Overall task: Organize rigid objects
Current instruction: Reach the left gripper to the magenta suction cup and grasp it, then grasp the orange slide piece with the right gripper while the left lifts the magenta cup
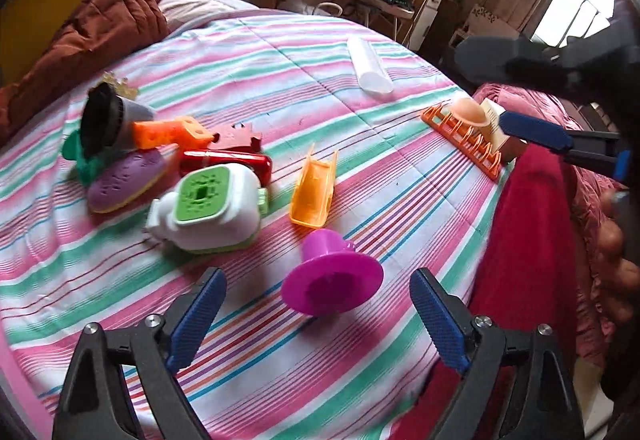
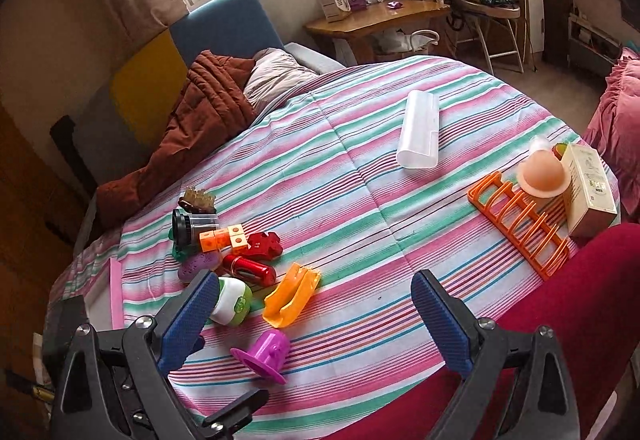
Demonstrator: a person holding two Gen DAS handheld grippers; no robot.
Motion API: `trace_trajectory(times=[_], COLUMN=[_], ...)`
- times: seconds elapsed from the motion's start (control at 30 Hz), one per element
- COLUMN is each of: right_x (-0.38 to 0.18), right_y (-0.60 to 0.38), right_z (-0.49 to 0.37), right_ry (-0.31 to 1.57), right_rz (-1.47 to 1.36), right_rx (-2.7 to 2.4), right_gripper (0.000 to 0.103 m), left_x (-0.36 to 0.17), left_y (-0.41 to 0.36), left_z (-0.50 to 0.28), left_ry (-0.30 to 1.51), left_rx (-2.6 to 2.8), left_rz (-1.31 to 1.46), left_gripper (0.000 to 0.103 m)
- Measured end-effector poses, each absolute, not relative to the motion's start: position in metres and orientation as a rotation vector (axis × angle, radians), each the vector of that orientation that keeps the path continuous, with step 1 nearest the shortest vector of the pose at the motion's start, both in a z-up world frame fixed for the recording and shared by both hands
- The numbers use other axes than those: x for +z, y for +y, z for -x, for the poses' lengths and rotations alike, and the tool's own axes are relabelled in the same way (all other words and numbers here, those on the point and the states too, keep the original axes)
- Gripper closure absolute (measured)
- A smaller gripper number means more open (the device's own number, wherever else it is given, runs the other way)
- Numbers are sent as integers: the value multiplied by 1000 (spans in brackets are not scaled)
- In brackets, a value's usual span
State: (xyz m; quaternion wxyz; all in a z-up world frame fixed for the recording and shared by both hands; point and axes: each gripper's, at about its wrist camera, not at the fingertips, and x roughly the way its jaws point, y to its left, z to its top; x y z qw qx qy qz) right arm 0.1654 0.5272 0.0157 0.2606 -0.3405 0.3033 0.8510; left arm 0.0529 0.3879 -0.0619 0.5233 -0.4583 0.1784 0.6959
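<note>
Left gripper (image 1: 318,314) jaws wide, nothing held, magenta flanged cup (image 1: 331,278) lying on its side between pads, untouched; likely next pick. Right gripper (image 2: 316,320) also agape, empty, hovering at near edge of striped bedspread (image 2: 360,128). Toy heap toward left edge, unsorted. Orange rack (image 2: 520,218) at right edge, beige dome (image 2: 544,176) parked on it.

Between the left tongs' blue pads (image 1: 436,324) lies a magenta plastic flanged cup (image 1: 331,280) on the bedspread (image 1: 280,52) striped pink, mint, white and blue. Beyond it: an orange plastic trough (image 1: 312,192), a white toy with green lid (image 1: 206,206), a glossy red cylinder (image 1: 228,160). Right: an orange slotted rack (image 1: 464,140).
</note>
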Motion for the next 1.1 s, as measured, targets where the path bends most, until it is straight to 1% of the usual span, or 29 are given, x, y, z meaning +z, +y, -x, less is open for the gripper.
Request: trace_trajectory(times=[0.03,0.07,0.1,0.2,0.33,0.4,0.43,0.5,0.57,0.6,0.73,0.77,0.87,0.97,1.03,1.1], right_x=[16,16,15,15,9,2,-3,-12,-23,-28,-50,-54,-62,-66,-72,-80], right_y=[528,529,531,532,532,532,532,532,533,534,535,534,531,529,530,530], right_z=[-166,-165,-165,-161,-144,-132,-125,-113,-101,-97,-78,-74,-65,-60,-56,-52], right_ry=[821,820,820,828,883,920,955,1012,1031,1037,1047,1036,1019,989,1003,979], right_rz=[924,927,930,946,1015,1071,1108,1162,1215,1234,1317,1329,1350,1346,1360,1383], right_rx=[2302,2301,2302,2294,2285,2264,2246,2216,2156,2129,2018,1999,1967,1947,1931,1899], right_gripper=[5,5,5,5,5,7,9,12,22,24,38,39,41,41,41,46], left_x=[-66,-73,-80,-84,-81,-78,-77,-73,-70,-69,-61,-58,-50,-42,-37,-34], left_y=[392,396,398,387,366,350,343,327,311,306,280,273,259,251,242,232], left_z=[-53,-51,-49,-45,-38,-33,-31,-27,-24,-23,-22,-22,-20,-22,-22,-19], left_ry=[428,426,414,323,321,301,295,276,259,253,226,218,192,171,157,128], left_rx=[1661,1649,1622,1615,1654,1681,1696,1731,1764,1774,1817,1824,1843,1863,1881,1899], left_rz=[1107,1131,1164,1178,1181,1185,1187,1189,1188,1188,1169,1164,1151,1134,1128,1127], left_gripper=[19,38,46,46,46,46,46,46,46,46,46,46,46,46,46,46])
